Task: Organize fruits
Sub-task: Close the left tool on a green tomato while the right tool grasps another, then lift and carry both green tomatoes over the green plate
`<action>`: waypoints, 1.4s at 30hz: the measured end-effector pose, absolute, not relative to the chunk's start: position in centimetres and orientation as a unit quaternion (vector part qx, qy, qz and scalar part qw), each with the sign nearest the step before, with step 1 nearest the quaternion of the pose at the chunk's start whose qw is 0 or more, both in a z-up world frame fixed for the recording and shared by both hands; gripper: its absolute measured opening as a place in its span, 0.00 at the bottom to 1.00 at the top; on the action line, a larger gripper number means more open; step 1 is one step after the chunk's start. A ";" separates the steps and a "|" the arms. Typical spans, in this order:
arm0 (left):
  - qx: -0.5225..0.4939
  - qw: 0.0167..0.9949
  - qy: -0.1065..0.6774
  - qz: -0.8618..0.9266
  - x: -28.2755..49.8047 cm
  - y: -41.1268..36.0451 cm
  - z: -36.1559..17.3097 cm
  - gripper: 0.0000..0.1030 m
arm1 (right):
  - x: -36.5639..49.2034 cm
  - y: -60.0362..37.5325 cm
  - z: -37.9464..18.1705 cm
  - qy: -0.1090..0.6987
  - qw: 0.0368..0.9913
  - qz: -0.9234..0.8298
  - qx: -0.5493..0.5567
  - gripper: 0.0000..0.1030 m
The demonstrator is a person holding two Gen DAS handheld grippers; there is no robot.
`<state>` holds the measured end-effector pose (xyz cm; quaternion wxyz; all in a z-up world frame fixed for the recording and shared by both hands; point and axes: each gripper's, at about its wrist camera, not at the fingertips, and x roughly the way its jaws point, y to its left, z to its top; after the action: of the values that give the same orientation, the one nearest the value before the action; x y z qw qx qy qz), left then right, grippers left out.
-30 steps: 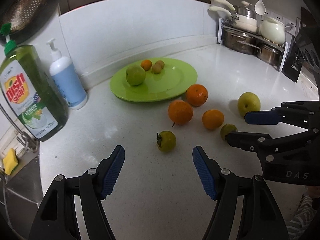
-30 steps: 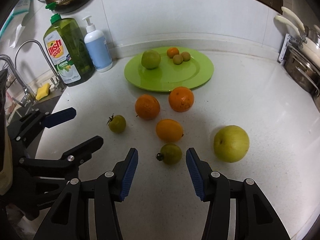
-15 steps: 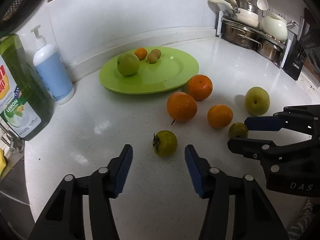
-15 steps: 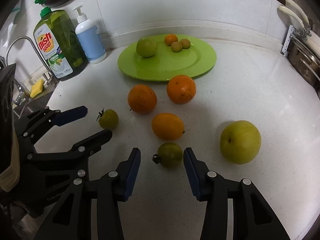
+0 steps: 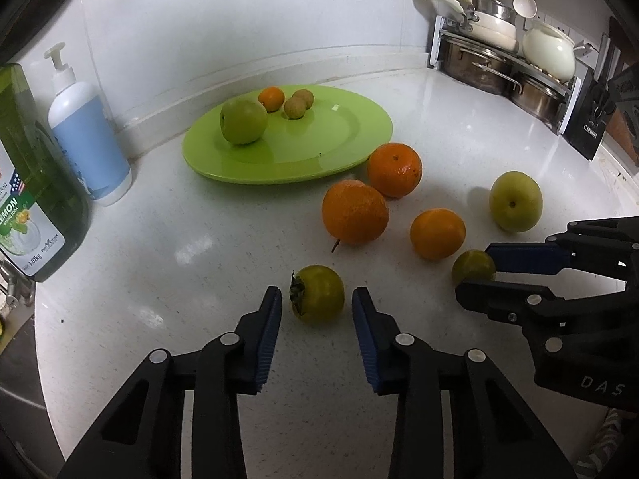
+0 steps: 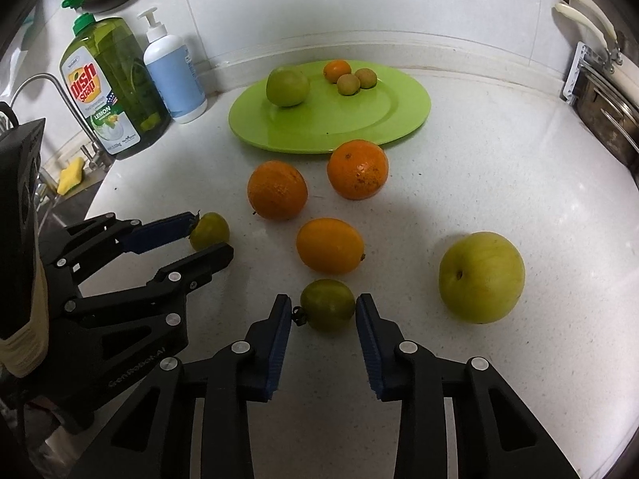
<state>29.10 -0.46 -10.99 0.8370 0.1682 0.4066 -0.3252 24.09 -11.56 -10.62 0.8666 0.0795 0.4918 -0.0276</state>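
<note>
A green plate [image 5: 351,127] [image 6: 399,111] at the back holds a green apple [image 5: 243,121], a small orange and two small brown fruits. On the white counter lie three oranges [image 5: 354,211] [image 6: 277,189], a yellow-green pear [image 5: 515,201] [image 6: 481,277] and two small green persimmons. My left gripper [image 5: 316,299] [image 6: 211,235] is open around one persimmon [image 5: 318,293] [image 6: 209,230]. My right gripper [image 6: 323,306] [image 5: 477,269] is open around the other persimmon [image 6: 327,305] [image 5: 473,266], its pads close to the fruit's sides.
A green dish soap bottle [image 6: 110,84] and a white and blue pump bottle [image 6: 173,76] stand at the back left by the sink tap [image 6: 52,92]. A rack of pots and pans [image 5: 503,56] stands at the back right.
Both grippers have moved forward and narrowed, so each small persimmon now sits between a pair of pads. The fruits have not moved.
</note>
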 end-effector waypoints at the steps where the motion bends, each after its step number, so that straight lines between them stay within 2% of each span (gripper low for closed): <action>1: 0.168 0.837 0.407 -0.325 29.1 -0.5 -11.0 0.31 | 24.1 -11.5 -10.6 0.492 0.867 -0.028 0.079 0.34; 3: 0.167 0.837 0.408 -0.324 29.1 -0.5 -11.0 0.27 | 24.1 -11.5 -10.6 0.491 0.867 -0.029 0.078 0.34; 24: 0.161 0.840 0.411 -0.316 27.8 -0.2 -10.1 0.27 | 24.0 -12.1 -11.1 0.493 0.866 -0.021 0.085 0.33; 26: 0.159 0.841 0.410 -0.315 27.8 -0.2 -10.0 0.27 | 24.1 -12.6 -11.6 0.499 0.860 -0.017 0.106 0.31; 42: 0.144 0.859 0.392 -0.294 26.6 0.3 -7.6 0.27 | 23.0 -12.4 -9.2 0.458 0.884 -0.005 0.089 0.30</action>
<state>26.57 0.28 -7.62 0.8595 0.1445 0.3923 -0.2941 22.98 -12.44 -9.24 0.8844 0.0890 0.4582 -0.0048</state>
